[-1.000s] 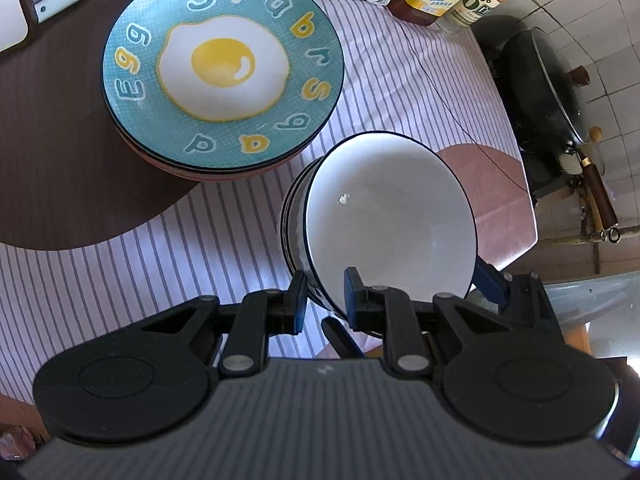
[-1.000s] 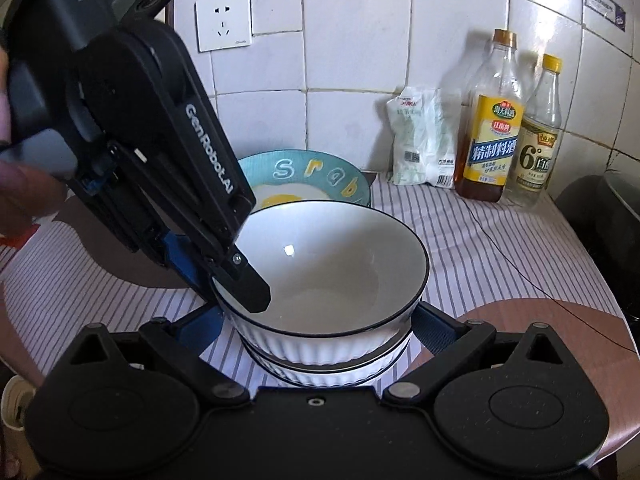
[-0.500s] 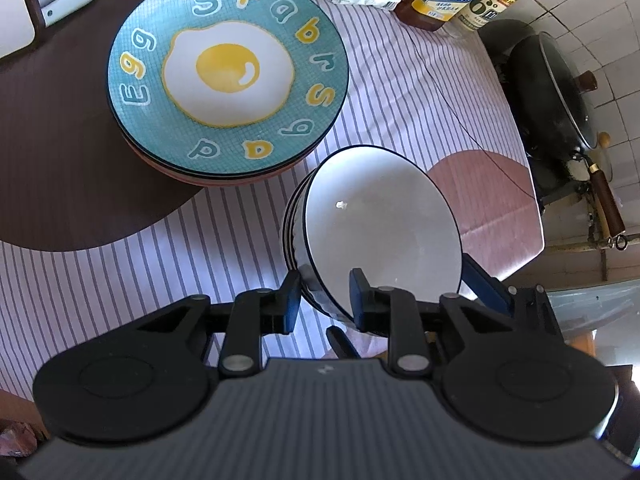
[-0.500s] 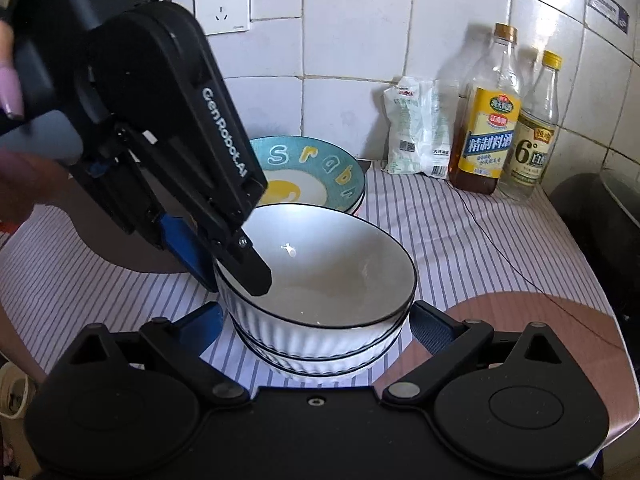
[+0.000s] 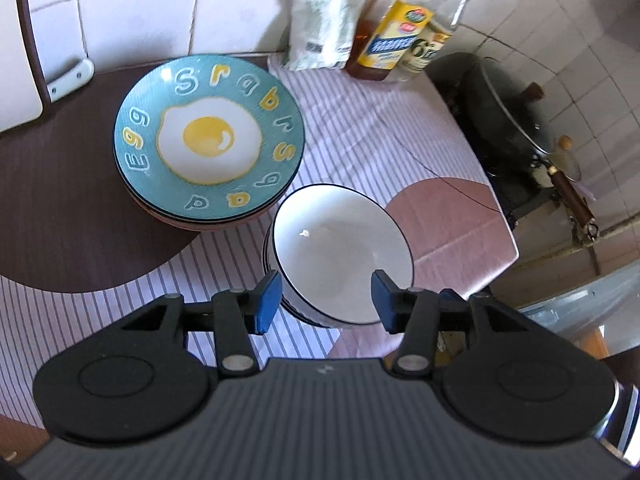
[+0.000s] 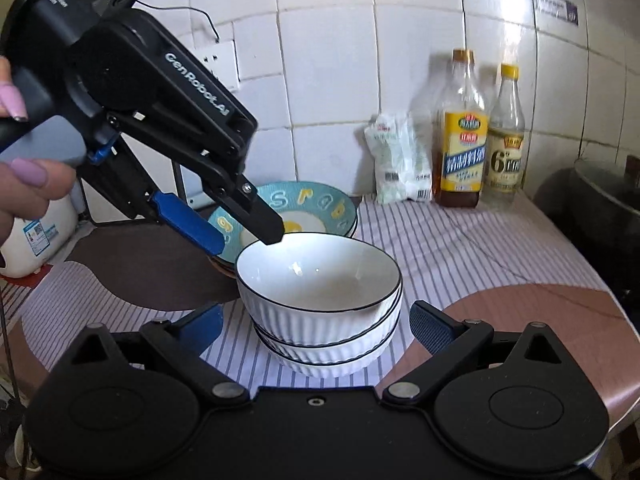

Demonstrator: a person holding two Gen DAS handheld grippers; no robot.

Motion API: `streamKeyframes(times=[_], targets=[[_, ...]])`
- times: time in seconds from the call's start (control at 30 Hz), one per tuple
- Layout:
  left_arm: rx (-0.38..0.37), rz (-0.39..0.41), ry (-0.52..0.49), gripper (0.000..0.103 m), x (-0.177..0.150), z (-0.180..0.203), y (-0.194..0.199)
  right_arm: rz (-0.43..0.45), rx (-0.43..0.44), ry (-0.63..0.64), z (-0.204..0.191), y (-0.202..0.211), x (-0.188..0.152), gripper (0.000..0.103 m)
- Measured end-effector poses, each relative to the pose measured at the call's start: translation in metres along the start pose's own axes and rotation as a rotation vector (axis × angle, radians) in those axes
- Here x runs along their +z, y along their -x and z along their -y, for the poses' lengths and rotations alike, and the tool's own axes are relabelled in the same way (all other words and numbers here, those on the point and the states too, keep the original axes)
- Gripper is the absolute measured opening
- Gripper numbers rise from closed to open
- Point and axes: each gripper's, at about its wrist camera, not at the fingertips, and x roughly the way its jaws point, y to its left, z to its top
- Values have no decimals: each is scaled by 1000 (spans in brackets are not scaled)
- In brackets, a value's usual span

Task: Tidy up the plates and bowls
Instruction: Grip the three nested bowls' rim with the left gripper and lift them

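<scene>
A stack of three white ribbed bowls with dark rims (image 5: 340,248) (image 6: 320,304) stands on the striped tablecloth. Behind it is a stack of teal plates with a fried-egg picture (image 5: 208,140) (image 6: 304,208). My left gripper (image 5: 326,300) (image 6: 248,236) is open and hovers above the near-left rim of the top bowl, holding nothing. My right gripper (image 6: 316,328) is open, low in front of the bowl stack, its fingers apart on either side of the stack without touching it.
Two oil bottles (image 6: 460,132) and a white packet (image 6: 400,160) stand at the tiled wall. A black wok (image 5: 508,120) sits to the right past the table edge. A white container (image 6: 36,240) is at the far left.
My left gripper has opened, let go of the top bowl's rim and lifted away. The bowl now rests on the stack. The right gripper has drawn back a little.
</scene>
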Motion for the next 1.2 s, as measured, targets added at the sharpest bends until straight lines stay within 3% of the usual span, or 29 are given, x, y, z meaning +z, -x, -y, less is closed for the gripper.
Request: streamKeyframes(times=[0.23,0.43,0.6,0.77,1.07,1.2], targets=[[-29,48,-27,51,-22,-5,16,35,-8,23,4,21,-7,101],[-50,99,-32,54,-45,-23,20,-78,56,0,6,14,-23,101],[-42,146,-56,54,-58,-36,17,-74,31,117,0,2,-44,101],[-141,177,156,58,-46,-64,22,-127,-27,216,-1,-29,-56,101],[-228,89,228,59,-25,-78,-35,-76,31,27,23,-68,-58,101],[-179,31,217,53,-15,-75,-61,-50,76,-21,26,-80,-57,101]])
